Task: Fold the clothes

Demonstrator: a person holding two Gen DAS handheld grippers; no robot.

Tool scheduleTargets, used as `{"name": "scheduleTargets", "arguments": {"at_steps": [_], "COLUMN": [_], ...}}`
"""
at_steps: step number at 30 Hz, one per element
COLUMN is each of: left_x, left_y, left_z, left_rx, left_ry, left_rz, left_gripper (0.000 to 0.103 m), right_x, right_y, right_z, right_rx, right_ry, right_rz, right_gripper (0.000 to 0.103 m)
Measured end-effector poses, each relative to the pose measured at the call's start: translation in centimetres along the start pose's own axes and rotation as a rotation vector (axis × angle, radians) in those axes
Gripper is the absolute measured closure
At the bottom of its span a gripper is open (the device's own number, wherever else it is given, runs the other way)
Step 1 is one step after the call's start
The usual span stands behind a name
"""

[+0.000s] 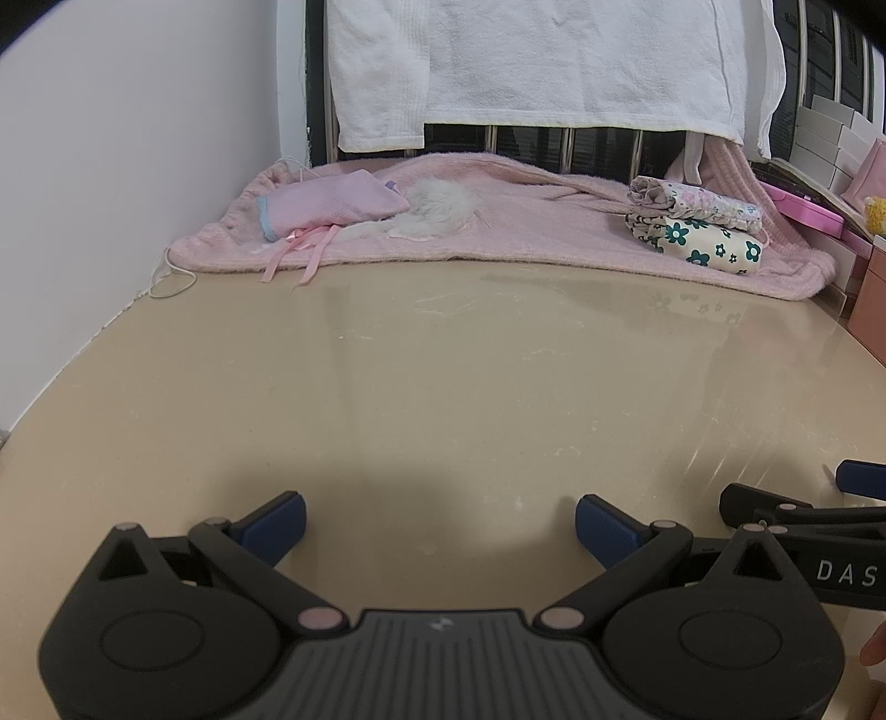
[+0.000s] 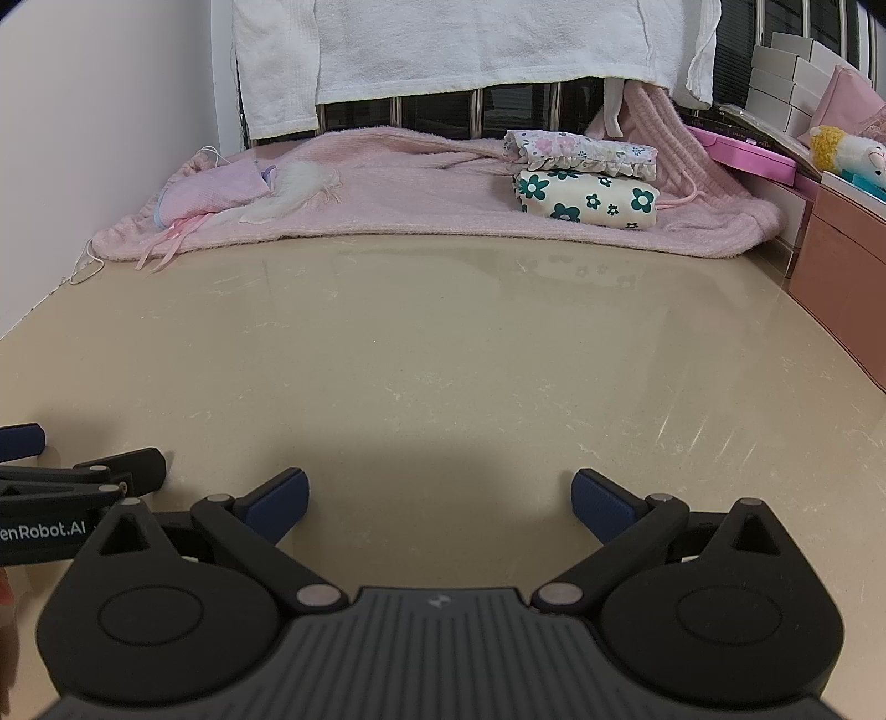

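Both grippers hover side by side low over the bare beige worktop. The left gripper has its jaws spread wide and holds nothing; the right gripper is likewise wide open and empty. The clothes lie well ahead on a pink blanket: a pink garment at left, two folded floral pieces stacked at right.

Two folded floral garments (stacked), one pink blanket, two grippers, one white towel
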State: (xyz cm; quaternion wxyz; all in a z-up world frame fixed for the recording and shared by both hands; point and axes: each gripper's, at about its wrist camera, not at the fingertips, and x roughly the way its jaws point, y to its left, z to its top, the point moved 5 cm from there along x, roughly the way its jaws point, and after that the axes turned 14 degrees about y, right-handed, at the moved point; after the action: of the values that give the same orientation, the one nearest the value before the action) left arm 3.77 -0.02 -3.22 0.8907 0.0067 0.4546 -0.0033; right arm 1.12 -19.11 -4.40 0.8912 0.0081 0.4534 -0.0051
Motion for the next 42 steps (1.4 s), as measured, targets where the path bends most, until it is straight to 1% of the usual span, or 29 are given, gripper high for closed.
{"name": "scheduleTargets", "arguments": {"at_steps": [14,16,17,19,20,23,25,27,28,29,30,31,32,33,34,36,37,38,39,40,41,42], "left_x": [0.0,0.2,0.3,0.3,0.4,2.0,4.1,7.3,9.0,10.7,12.0,13.1,14.2,15.2,16.1,17.9,18.5,18.7,18.8,18.9,18.2,17.2], "left_y": [0.3,0.8,1.5,3.5,5.0,10.9,14.3,17.3,18.2,19.1,19.7,20.2,20.6,20.9,21.1,21.3,21.2,21.1,21.0,21.0,20.8,20.5], "left_z": [0.0,0.4,1.5,4.4,6.4,14.0,18.7,23.2,24.8,26.4,27.4,28.2,28.8,29.5,30.0,30.7,30.8,30.7,30.6,30.5,30.2,30.0], "left_rx": [-0.014,-0.018,-0.007,-0.004,-0.033,-0.151,-0.215,-0.273,-0.283,-0.291,-0.305,-0.320,-0.326,-0.329,-0.335,-0.361,-0.375,-0.382,-0.386,-0.391,-0.395,-0.380], "left_ry": [0.002,0.009,0.008,-0.019,-0.040,-0.127,-0.150,-0.145,-0.119,-0.086,-0.070,-0.061,-0.056,-0.052,-0.046,-0.028,-0.027,-0.029,-0.031,-0.034,-0.041,-0.048], "left_rz": [0.016,0.013,-0.005,-0.041,-0.063,-0.141,-0.152,-0.132,-0.120,-0.107,-0.089,-0.068,-0.047,-0.027,-0.019,-0.037,-0.054,-0.094,-0.143,-0.192,-0.205,-0.192], "left_gripper": [0.000,0.000,0.000,0.000,0.000,0.000,0.000,0.000,0.001,0.002,0.002,0.002,0.005,0.009,0.011,0.016,0.022,0.046,0.082,0.093,0.095,0.097], "right_x": [0.2,0.2,0.2,-0.1,-0.1,1.0,3.4,6.0,7.3,8.8,10.6,12.4,13.9,14.9,16.0,18.1,19.1,20.1,21.0,21.8,22.3,21.5], "right_y": [0.0,0.6,1.0,1.9,2.4,3.8,5.2,7.2,8.2,9.2,10.2,11.2,12.3,13.0,13.8,15.6,16.6,17.5,18.5,19.3,20.1,20.4], "right_z": [-0.1,0.4,1.1,3.8,5.4,12.4,17.4,22.2,24.5,26.7,28.6,30.4,32.0,33.1,34.1,35.9,36.6,36.9,37.0,36.7,36.4,35.9], "right_rx": [0.003,-0.009,-0.024,-0.063,-0.076,-0.060,-0.053,-0.050,-0.049,-0.043,-0.024,-0.004,0.019,0.039,0.053,0.049,0.040,0.011,-0.021,-0.059,-0.093,-0.114], "right_ry": [-0.001,0.010,0.012,-0.033,-0.054,-0.105,-0.118,-0.128,-0.133,-0.132,-0.110,-0.085,-0.058,-0.053,-0.049,-0.043,-0.034,-0.009,0.018,0.054,0.075,0.048], "right_rz": [-0.012,-0.020,-0.016,0.030,0.059,0.198,0.231,0.265,0.283,0.308,0.353,0.402,0.459,0.503,0.533,0.518,0.509,0.494,0.477,0.450,0.427,0.421], "right_gripper": [0.000,0.000,0.000,0.000,0.000,0.000,0.001,0.001,0.004,0.012,0.018,0.026,0.030,0.031,0.031,0.031,0.031,0.041,0.054,0.088,0.099,0.099]}}
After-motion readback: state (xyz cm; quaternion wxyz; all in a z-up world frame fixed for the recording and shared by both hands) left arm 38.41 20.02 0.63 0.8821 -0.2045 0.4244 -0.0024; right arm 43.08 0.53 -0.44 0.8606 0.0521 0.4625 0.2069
